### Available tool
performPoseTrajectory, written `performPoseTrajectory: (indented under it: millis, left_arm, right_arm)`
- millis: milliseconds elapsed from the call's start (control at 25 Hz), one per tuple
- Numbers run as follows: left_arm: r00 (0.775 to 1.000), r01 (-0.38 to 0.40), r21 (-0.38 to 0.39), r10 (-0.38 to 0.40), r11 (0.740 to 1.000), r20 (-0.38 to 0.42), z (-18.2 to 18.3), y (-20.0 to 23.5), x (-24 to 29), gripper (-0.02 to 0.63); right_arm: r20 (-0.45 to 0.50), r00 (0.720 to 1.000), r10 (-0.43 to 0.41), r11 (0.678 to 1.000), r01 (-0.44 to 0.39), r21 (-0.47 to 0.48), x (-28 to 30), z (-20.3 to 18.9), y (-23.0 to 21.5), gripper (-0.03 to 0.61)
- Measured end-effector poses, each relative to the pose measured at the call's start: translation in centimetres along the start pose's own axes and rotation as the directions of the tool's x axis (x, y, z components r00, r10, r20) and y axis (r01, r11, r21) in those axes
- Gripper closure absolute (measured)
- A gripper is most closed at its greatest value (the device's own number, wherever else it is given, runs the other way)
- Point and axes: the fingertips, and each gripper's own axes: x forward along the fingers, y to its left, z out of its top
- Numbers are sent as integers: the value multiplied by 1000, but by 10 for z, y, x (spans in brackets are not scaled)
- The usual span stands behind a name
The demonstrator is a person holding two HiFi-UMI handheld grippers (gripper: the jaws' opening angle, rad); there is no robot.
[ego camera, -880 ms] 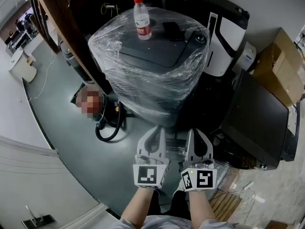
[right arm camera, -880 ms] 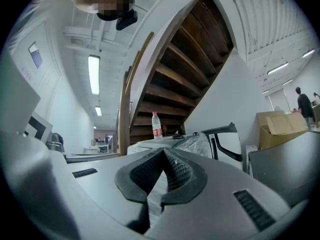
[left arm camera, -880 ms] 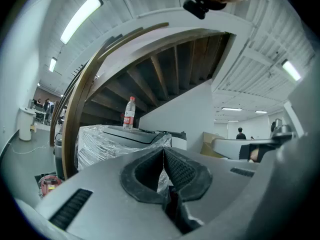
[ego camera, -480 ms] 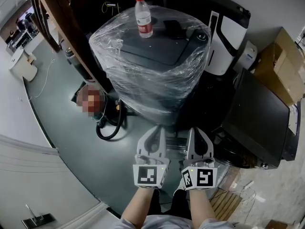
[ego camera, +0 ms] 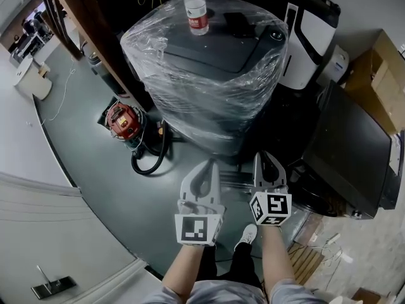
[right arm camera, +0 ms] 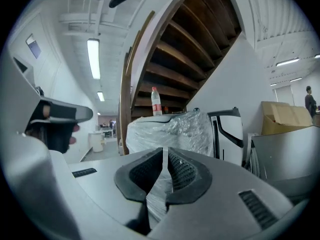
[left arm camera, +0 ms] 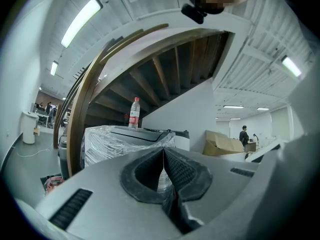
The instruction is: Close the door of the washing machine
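Plastic film wraps the washing machine [ego camera: 209, 62], which stands on the grey floor [ego camera: 95, 170] ahead of both grippers, well apart from them. Its dark top lid lies flat under the film. A clear bottle [ego camera: 196, 8] with red cap and label stands upright on top – fill level not readable.

Head view only: a red canister machine [ego camera: 124, 120] with a black hose [ego camera: 152, 160] on the floor just left of the washer, a white-and-black appliance [ego camera: 310, 33] right behind it, a dark flat panel [ego camera: 351, 151] leaning at the right, and the person's shoe [ego camera: 248, 234] below.

Gripper views only: a wooden staircase [right arm camera: 185, 49] rises over the washer, and ceiling strip lights [left arm camera: 80, 21] show. Left gripper view adds a distant person [left arm camera: 243, 134] beside a cardboard box [left arm camera: 225, 144] with raised flaps – contents hidden.

Left hand-held gripper [ego camera: 207, 167] has its jaws pressed together, nothing between them. Right hand-held gripper [ego camera: 266, 159] has its jaws drawn to a thin slit, also empty; only film shows through it. Both point at the washer's lower front, side by side, touching nothing.
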Motion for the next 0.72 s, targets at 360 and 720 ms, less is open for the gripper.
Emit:
performPoseTrajectory:
  millis: [360, 720]
  left_arm:
    - [1000, -25, 12, 25, 1000, -3, -5, 11, -15, 611]
    - [1000, -22, 29, 22, 999, -6, -8, 17, -28, 609]
  right_arm:
    - [-296, 954, 44, 996, -66, -62, 47, -132, 2, 518]
    - [-567, 824, -9, 990, -72, -120, 59, -258, -3, 563]
